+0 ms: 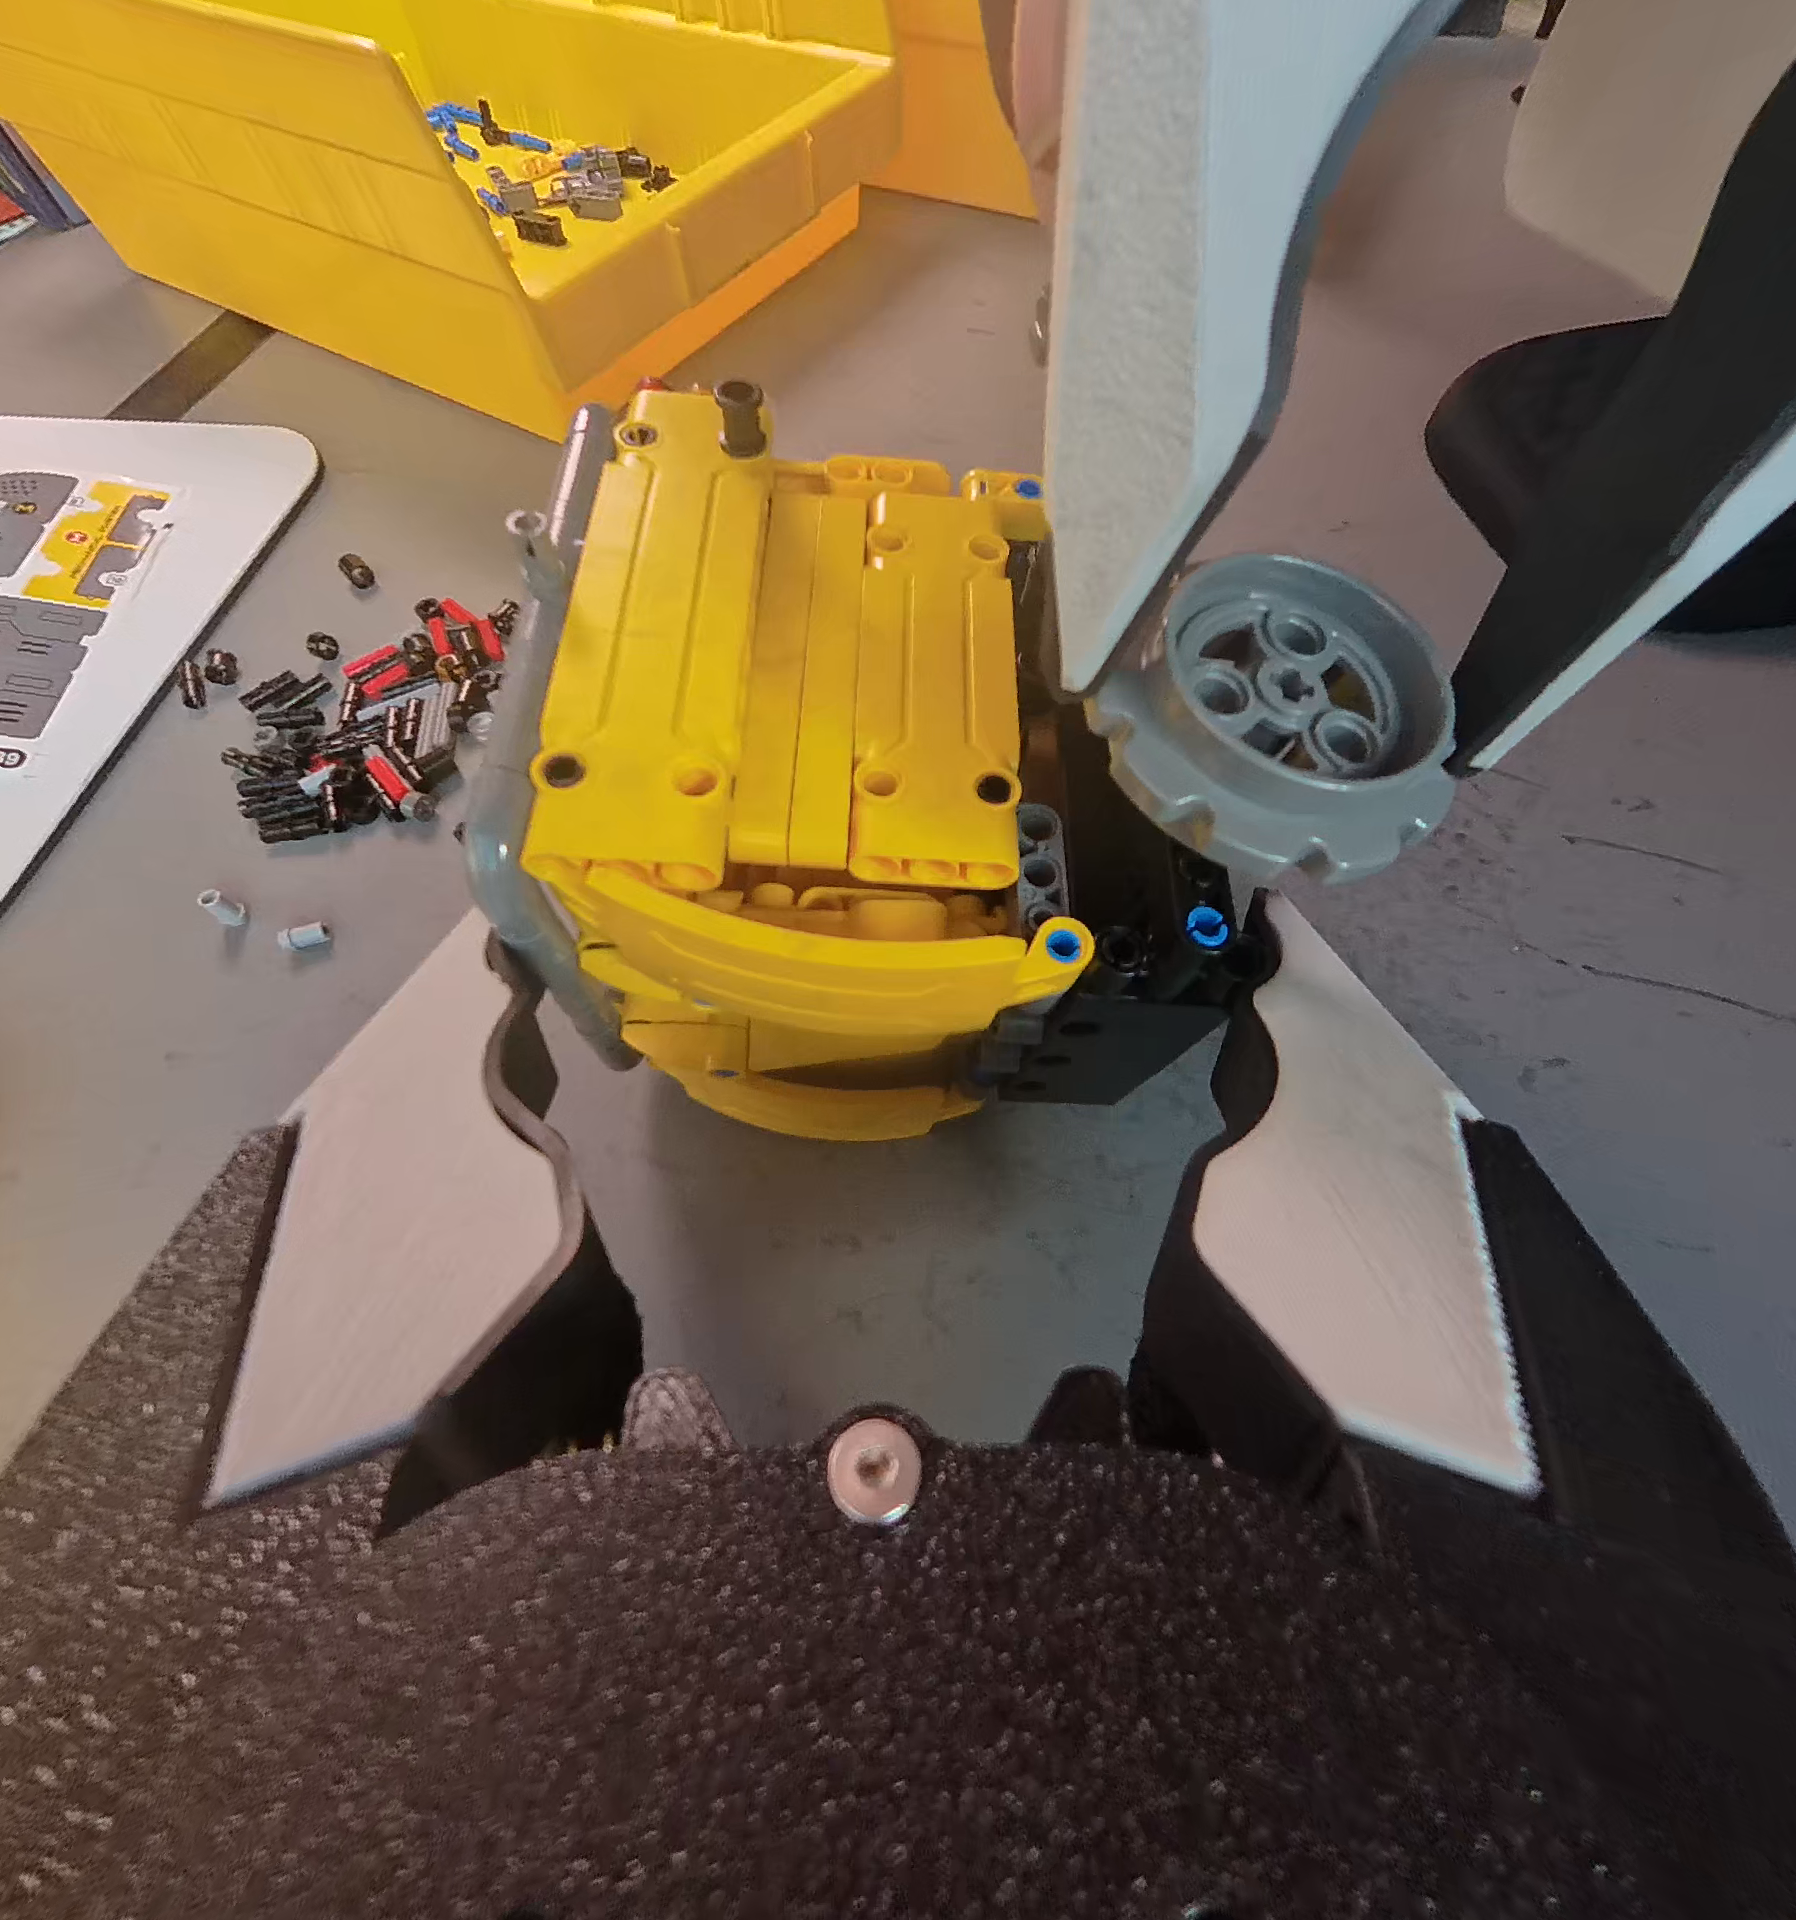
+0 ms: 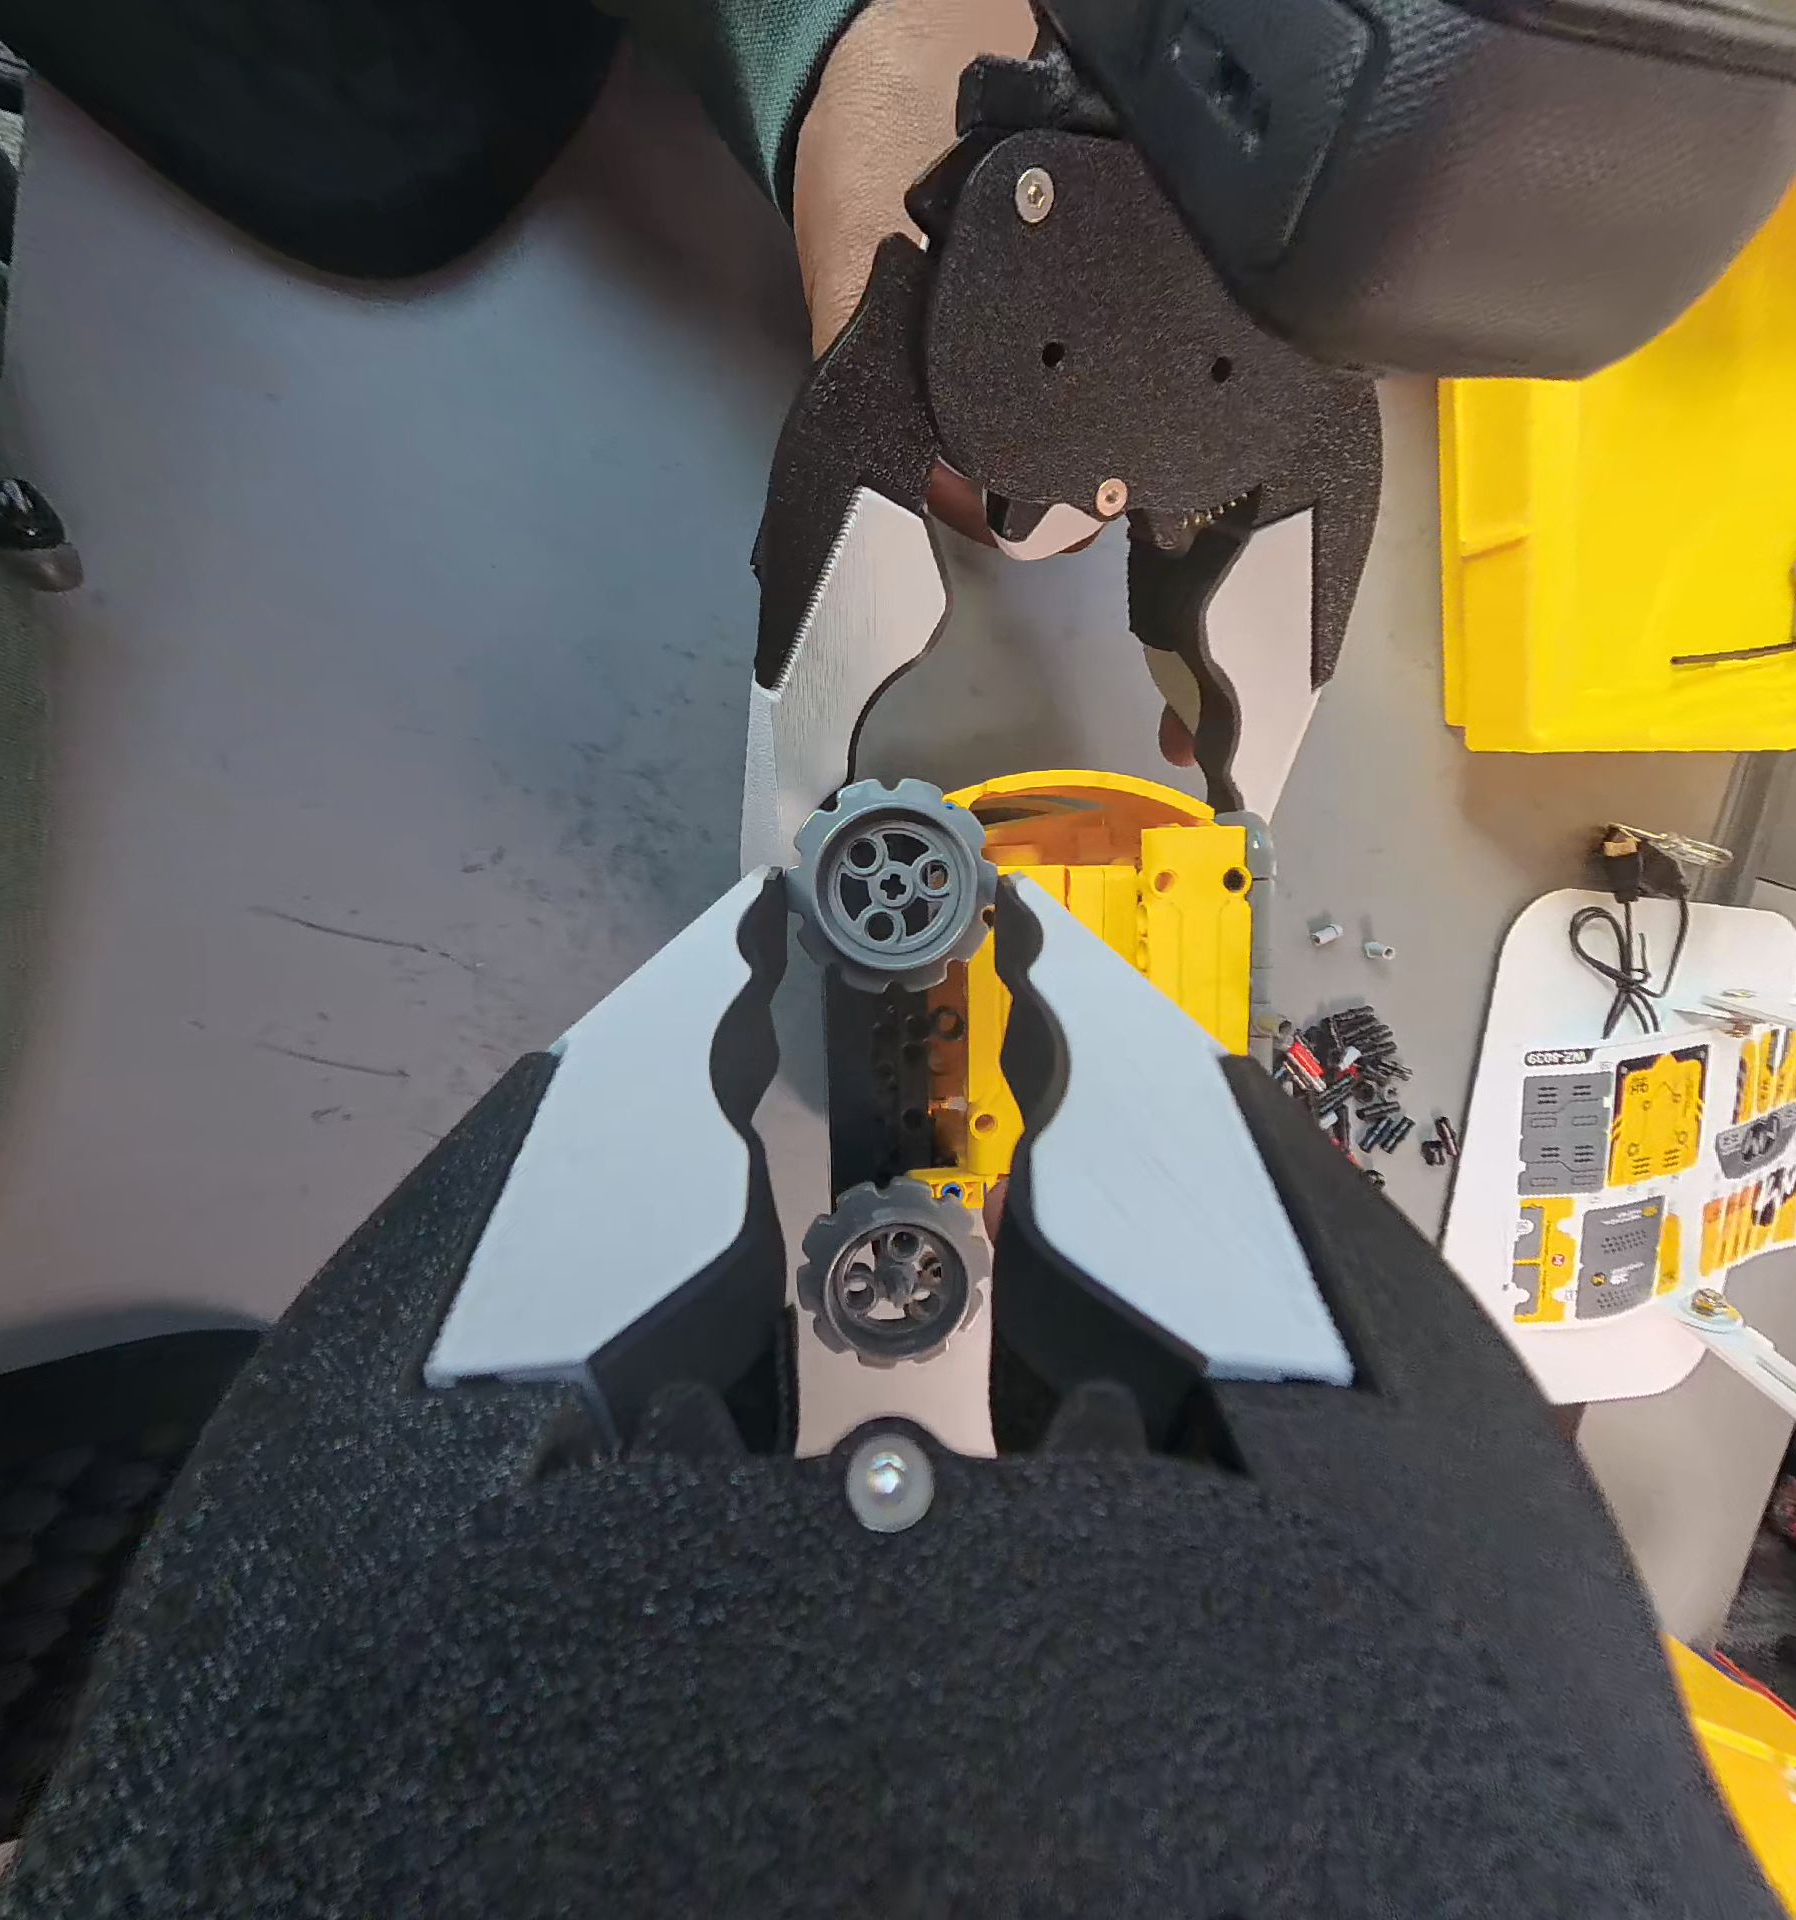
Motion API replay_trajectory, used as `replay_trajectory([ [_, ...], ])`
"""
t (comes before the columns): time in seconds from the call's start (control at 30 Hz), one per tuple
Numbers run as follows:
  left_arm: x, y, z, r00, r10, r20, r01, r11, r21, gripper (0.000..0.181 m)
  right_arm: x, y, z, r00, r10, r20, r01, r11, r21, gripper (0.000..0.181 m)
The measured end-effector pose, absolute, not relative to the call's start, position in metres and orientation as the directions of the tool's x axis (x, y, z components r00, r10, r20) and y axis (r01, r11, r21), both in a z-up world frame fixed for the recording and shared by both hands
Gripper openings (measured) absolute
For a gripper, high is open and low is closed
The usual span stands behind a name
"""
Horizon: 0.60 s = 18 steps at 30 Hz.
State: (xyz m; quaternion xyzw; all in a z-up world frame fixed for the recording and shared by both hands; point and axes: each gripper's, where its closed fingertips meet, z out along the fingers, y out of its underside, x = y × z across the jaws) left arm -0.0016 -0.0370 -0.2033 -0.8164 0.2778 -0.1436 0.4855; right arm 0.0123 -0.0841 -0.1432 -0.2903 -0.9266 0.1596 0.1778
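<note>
Right now the left gripper (image 1: 878,966) has its two fingers pressed against the sides of a yellow toy car body (image 1: 780,717) made of building blocks. One finger touches the bendy grey tube on the left side. The other finger touches the black block part on the right side. The toy sits on a grey table (image 1: 1496,1039).

The right gripper (image 2: 889,904) is pinching a grey toy wheel (image 1: 1278,717) between its two white and black fingers. The wheel is round, with small holes in its middle and bumps around its edge. It is held at the right side of the toy, just above the black part, close to a blue pin (image 1: 1203,925). I cannot tell if the wheel touches the toy.

From the right wrist view, a second grey wheel (image 2: 892,1283) shows nearer the camera, at the other end of the black part.

To the left of the toy lies a pile of small black and red pins (image 1: 354,727). Two little grey tubes (image 1: 260,920) lie near them. A white sheet with grey and yellow stickers (image 1: 52,613) rests on the table farther left. Behind the toy stands a yellow box (image 1: 302,177) with small blue, grey and black pieces inside. A person's hand (image 2: 873,177) holds the left gripper.
</note>
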Motion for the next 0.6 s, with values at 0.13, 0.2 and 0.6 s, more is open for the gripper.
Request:
replay_trajectory([
  [0.13, -0.0015, -0.037, -0.2035, 0.802, -0.596, -0.043, -0.323, -0.372, -0.87, 0.13, 0.0135, -0.0849, -0.1455, -0.771, 0.593, 0.233, 0.484, 0.783, -0.39, 0.039],
  [0.2, -0.0015, -0.0371, -0.2036, 0.802, -0.596, -0.037, -0.319, -0.375, -0.87, 0.129, 0.0131, -0.0846, -0.1463, -0.769, 0.597, 0.229, 0.49, 0.78, -0.388, 0.039],
  [0.6, -0.0014, -0.0367, -0.204, 0.804, -0.595, -0.021, -0.31, -0.388, -0.868, 0.129, 0.0122, -0.083, -0.15, -0.767, 0.598, 0.233, 0.514, 0.79, -0.334, 0.04],
])
